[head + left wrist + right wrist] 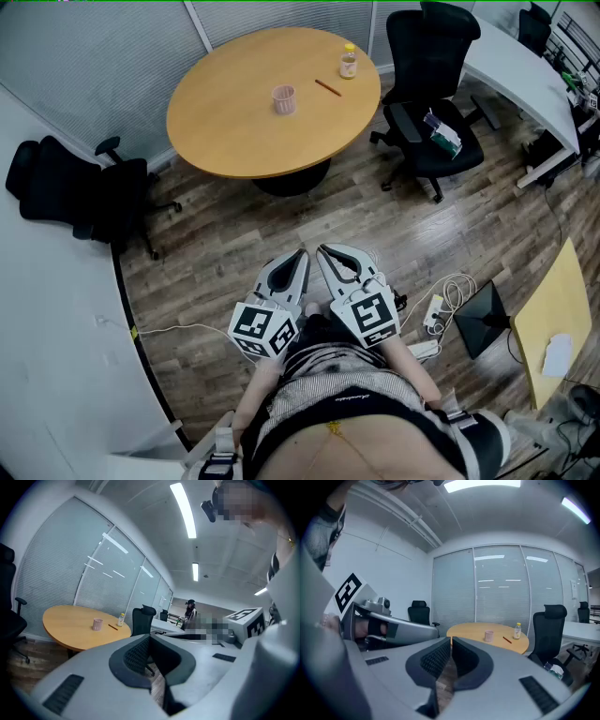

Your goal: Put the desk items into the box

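A round wooden table (pixel 272 94) stands far ahead of me. On it are a pink cup (pixel 283 98), a thin brown pencil (pixel 328 87) and a small yellow-capped bottle (pixel 349 61). Both grippers are held close to the person's body, well short of the table, pointing toward it. The left gripper (pixel 302 254) is shut and empty; the right gripper (pixel 323 250) beside it is shut too, with nothing between its pads. In the left gripper view the cup (pixel 97 624), pencil (pixel 113 626) and bottle (pixel 121 619) appear beyond the left gripper (pixel 150 637). The right gripper view shows the cup (pixel 489 635) beyond the right gripper (pixel 451 641).
Black office chairs stand left (pixel 80 192) and right (pixel 427 103) of the table. A white desk (pixel 520 70) runs along the right. On the wood floor to my right lie a white power strip with cables (pixel 434 314), a dark panel (pixel 483 319) and a yellow board (pixel 553 323).
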A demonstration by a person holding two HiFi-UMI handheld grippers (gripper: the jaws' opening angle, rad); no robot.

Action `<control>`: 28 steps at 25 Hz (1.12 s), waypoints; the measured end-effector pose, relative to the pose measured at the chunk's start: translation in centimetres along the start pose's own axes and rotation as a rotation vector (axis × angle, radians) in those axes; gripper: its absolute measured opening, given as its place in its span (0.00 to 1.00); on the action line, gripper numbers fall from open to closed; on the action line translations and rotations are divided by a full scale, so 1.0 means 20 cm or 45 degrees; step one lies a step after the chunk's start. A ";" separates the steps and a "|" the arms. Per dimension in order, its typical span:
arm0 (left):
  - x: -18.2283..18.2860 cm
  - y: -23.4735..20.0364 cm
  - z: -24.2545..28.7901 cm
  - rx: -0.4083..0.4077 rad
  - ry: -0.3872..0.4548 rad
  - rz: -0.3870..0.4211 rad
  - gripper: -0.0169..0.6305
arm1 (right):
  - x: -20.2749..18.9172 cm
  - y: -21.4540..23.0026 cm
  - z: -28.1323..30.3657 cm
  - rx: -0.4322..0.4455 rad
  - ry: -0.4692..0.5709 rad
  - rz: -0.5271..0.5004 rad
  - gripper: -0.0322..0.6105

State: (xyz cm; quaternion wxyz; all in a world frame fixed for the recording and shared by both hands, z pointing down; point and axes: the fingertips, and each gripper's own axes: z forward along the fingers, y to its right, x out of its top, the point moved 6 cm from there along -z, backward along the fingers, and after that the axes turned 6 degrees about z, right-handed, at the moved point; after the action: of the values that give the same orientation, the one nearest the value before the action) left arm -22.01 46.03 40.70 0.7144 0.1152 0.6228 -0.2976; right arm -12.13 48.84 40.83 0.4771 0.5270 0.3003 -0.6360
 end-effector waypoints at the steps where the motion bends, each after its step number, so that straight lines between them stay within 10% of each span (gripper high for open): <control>1: 0.01 0.01 0.02 0.002 0.004 -0.006 0.05 | 0.01 0.03 0.00 0.002 0.013 0.004 0.10; 28: 0.16 0.14 0.41 0.123 0.044 -0.049 0.05 | 0.15 0.47 -0.02 0.153 0.003 -0.043 0.10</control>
State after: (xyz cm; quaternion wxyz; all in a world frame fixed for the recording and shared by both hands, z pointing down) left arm -13.52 43.00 38.71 0.6911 0.1427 0.6221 -0.3391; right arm -3.16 44.96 38.99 0.4335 0.5503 0.2709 -0.6602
